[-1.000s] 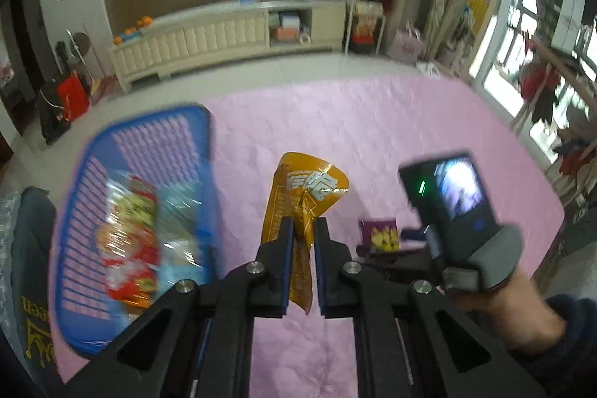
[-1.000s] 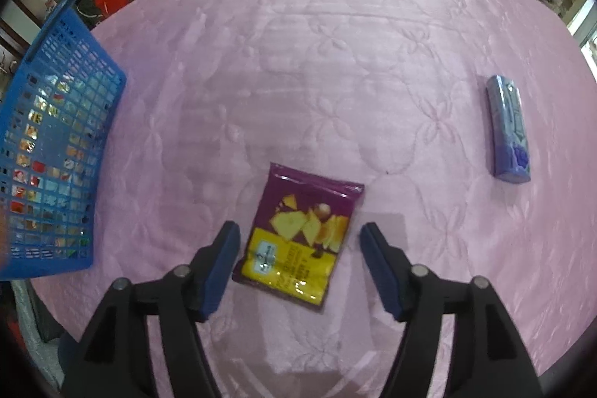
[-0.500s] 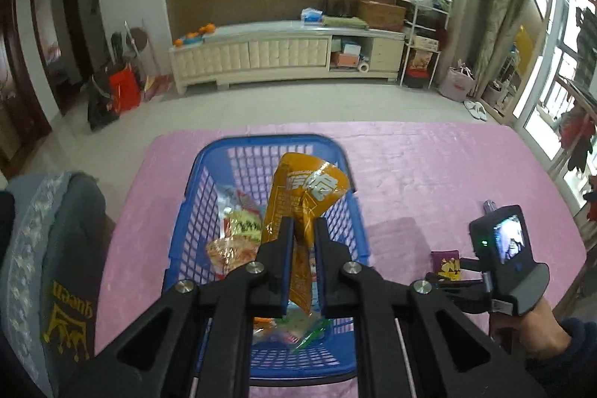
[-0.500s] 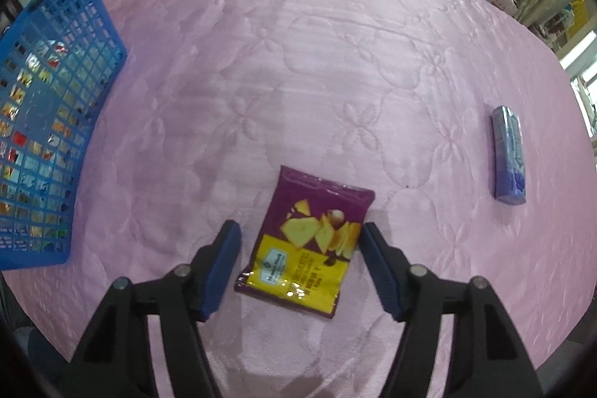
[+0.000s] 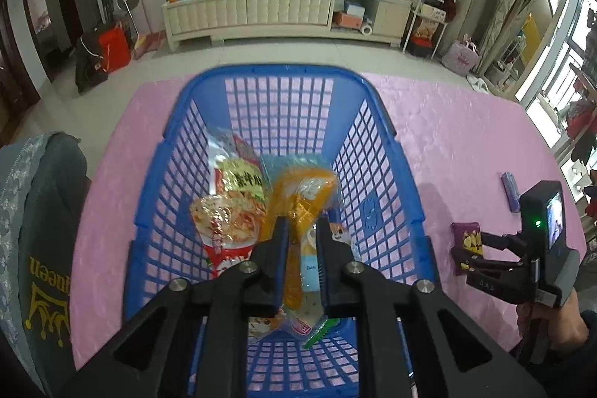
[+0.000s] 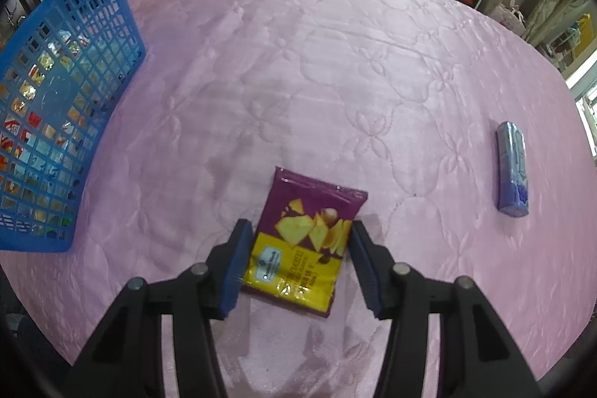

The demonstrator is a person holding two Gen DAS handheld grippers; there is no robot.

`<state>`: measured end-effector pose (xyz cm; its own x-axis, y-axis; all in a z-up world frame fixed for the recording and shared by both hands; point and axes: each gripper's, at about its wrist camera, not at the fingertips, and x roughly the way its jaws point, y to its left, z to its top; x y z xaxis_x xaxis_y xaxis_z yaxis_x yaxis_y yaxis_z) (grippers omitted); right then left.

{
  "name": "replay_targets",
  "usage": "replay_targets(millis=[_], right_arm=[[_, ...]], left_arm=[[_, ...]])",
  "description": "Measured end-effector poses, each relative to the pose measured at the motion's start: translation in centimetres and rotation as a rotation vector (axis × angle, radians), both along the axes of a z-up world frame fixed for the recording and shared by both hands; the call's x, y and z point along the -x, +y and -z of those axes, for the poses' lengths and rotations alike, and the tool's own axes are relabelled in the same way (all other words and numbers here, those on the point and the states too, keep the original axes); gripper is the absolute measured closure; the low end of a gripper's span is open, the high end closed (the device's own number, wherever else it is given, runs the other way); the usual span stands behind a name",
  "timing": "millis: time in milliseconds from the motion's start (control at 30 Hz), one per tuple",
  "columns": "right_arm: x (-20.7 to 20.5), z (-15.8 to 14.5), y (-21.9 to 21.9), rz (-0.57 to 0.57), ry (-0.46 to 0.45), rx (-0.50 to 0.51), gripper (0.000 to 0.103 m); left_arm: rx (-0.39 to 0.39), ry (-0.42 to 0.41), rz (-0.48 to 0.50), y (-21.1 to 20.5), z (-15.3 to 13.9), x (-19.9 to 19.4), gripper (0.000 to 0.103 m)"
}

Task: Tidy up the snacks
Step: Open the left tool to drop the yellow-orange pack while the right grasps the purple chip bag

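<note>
Over on the left, the left tongs (image 5: 301,230) are now over the blue basket (image 5: 377,144), where a second ago they were out over the pink tabletop (image 5: 447,122) with the basket off to the side. The orange packet (image 5: 298,196) hangs blurred between the two fingers; a half second ago it was pinched tight and sharp, and now a slim gap shows on the right finger's side, so the tongs have cracked open a touch and whether either pad touches the packet I can't tell. Below it in the basket lie other snacks, among them a red and white bag (image 5: 227,222) with Chinese characters on a yellow panel. On the grey cushion (image 5: 33,248) at the far left edge, gold letters read "queen" under a crown.

Moving right: open pink cloth lies between basket and the purple cracker packet (image 6: 306,241), no clutter. The right tongs (image 6: 298,239) have just been closing around that packet, fingers far nearer its sides than a second ago; the left pad sits at its edge, the right one just beside the other edge, so not clamped from what I see. The packet lies flat near the tabletop's near edge; its yellow half carries print, "CRACKERS" just legible.

Farthest right, a purple-blue wrapped roll (image 6: 512,170) lies well apart, close to the tabletop's right edge.
</note>
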<state>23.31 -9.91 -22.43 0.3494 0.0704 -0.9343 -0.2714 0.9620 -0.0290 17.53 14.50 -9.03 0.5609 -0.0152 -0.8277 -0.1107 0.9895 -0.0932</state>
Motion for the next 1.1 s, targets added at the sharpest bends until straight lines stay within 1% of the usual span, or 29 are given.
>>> replay_targets(millis=[33, 67, 100, 233, 400, 533, 700, 800, 933, 1000, 1100], right_arm=[[0.1, -0.1, -0.1, 0.002, 0.001, -0.013, 0.046], [0.0, -0.2, -0.6, 0.004, 0.003, -0.028, 0.046], [0.1, -0.4, -1.0, 0.009, 0.002, -0.045, 0.046], [1.2, -2.2, -1.7, 0.005, -0.023, -0.071, 0.046], [3.1, -6.5, -0.9, -0.032, -0.093, -0.105, 0.046], [4.9, -10.3, 0.6, -0.079, -0.162, -0.146, 0.046], [7.6, -15.3, 3.2, -0.153, -0.259, -0.205, 0.046], [8.2, -17.4, 5.2, -0.199, -0.293, -0.226, 0.046], [8.8, -19.1, 7.6, -0.259, -0.322, -0.227, 0.046], [9.1, -19.5, 8.6, -0.280, -0.329, -0.218, 0.046], [9.1, -19.3, 10.4, -0.304, -0.326, -0.204, 0.046]], left_arm=[[0.007, 0.008, 0.007, 0.0, 0.3, -0.1, 0.079], [0.006, 0.017, 0.005, 0.0, 0.5, -0.1, 0.067], [0.002, 0.021, -0.002, 0.1, 0.6, 0.0, 0.063], [0.038, 0.022, -0.020, 0.5, 0.5, 1.3, 0.062], [0.010, -0.007, -0.007, 0.3, -0.9, 3.2, 0.055], [-0.001, -0.045, 0.007, 0.6, -2.5, 4.6, 0.046], [-0.024, -0.084, 0.014, 1.1, -4.3, 6.0, 0.045], [-0.026, -0.105, 0.014, 1.6, -4.9, 6.8, 0.044], [-0.020, -0.121, 0.014, 2.7, -5.4, 7.6, 0.044], [-0.014, -0.129, 0.012, 3.4, -5.6, 8.1, 0.044], [0.010, -0.144, 0.014, 4.3, -5.8, 8.7, 0.044]])
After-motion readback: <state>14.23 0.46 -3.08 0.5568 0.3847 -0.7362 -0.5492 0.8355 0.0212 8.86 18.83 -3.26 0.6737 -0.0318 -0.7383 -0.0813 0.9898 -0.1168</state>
